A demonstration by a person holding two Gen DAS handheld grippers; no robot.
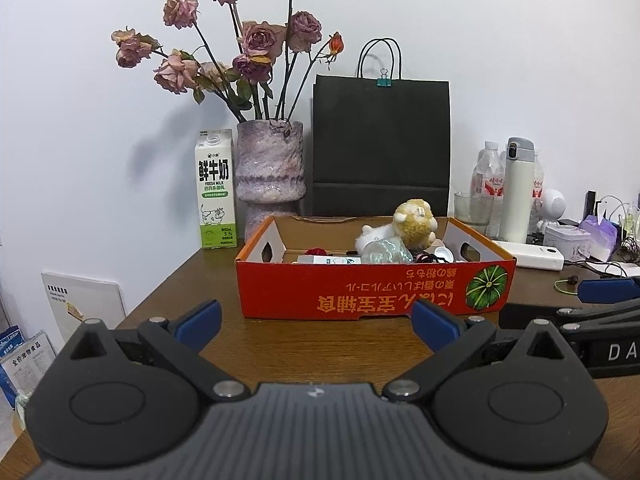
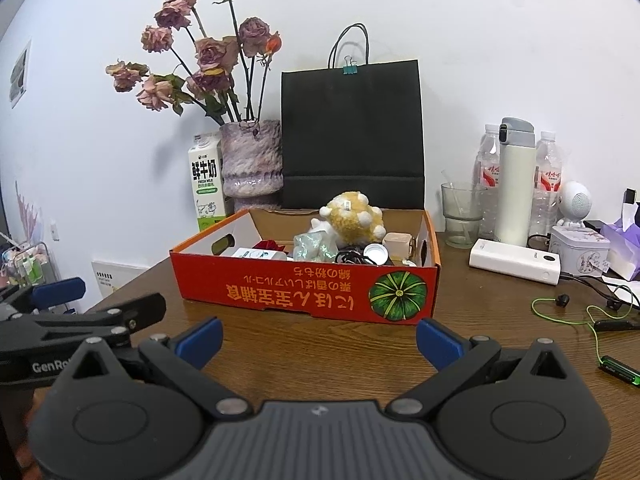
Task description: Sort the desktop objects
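Both the left tongs [image 1: 316, 320] and the right tongs [image 2: 319, 338] gape wide and hold nothing, hovering over the near counter [image 2: 320, 360] side by side. Just beyond sits the red box [image 2: 308, 286], already stuffed with a plush toy [image 2: 354, 218] and small bits. Reaching right for the earphones [image 2: 568, 304], the thin cord could snag and drag; the glass [image 2: 462, 216] and bottles [image 2: 490, 176] farther back could topple.

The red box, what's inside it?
The red box holds a yellow plush toy, a crumpled clear wrapper, a white bottle cap and black cord. Its front wall hides whatever lies lower.
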